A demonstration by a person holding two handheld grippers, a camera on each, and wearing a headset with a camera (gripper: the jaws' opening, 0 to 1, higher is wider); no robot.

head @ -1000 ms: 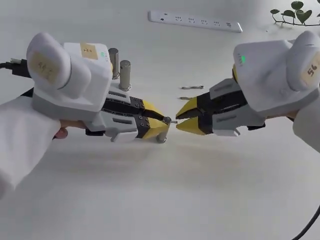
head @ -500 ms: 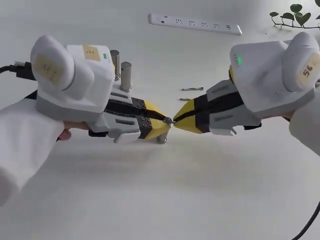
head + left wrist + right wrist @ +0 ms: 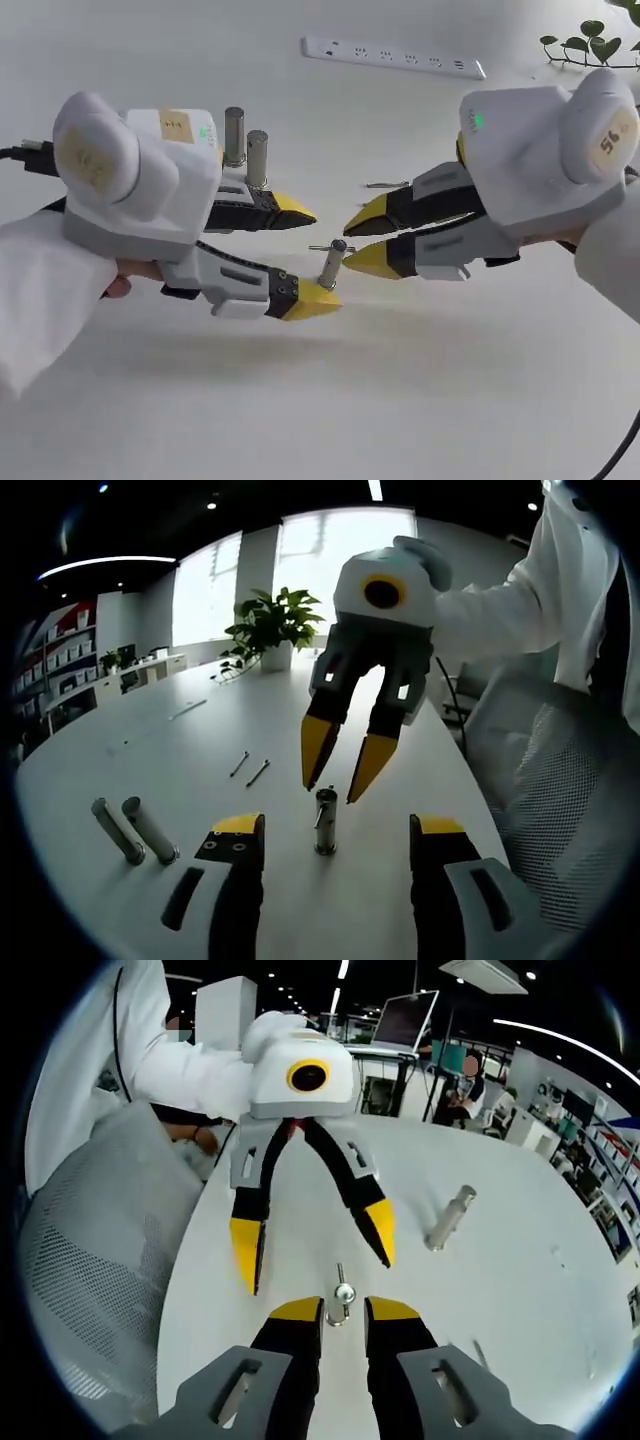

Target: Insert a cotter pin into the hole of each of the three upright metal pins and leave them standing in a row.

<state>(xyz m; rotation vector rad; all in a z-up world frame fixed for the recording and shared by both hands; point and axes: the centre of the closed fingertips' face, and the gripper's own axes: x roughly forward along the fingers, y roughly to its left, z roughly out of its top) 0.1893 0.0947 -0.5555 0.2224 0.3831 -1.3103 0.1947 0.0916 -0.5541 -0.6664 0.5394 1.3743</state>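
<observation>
A short metal pin [image 3: 331, 266] stands on the white table with a cotter pin [image 3: 322, 247] pushed through the hole near its top. My left gripper [image 3: 310, 255] is open wide, one jaw on each side of that pin and touching nothing; the left gripper view shows the pin [image 3: 325, 822] standing free between my jaws [image 3: 338, 830]. My right gripper [image 3: 349, 245] faces it from the right, open by a narrow gap, tips just short of the cotter pin [image 3: 341, 1298]. Two more metal pins [image 3: 234, 135] [image 3: 257, 158] stand behind the left gripper.
Loose cotter pins [image 3: 385, 184] [image 3: 250, 768] lie on the table beyond the grippers. A white power strip [image 3: 395, 57] lies at the far edge, with a potted plant [image 3: 590, 38] at the far right. A chair [image 3: 560, 810] stands by the table's side.
My left gripper has opened and let go of the metal pin, which now stands free with the cotter pin through it. The right gripper's jaws, shut half a second ago, have parted.
</observation>
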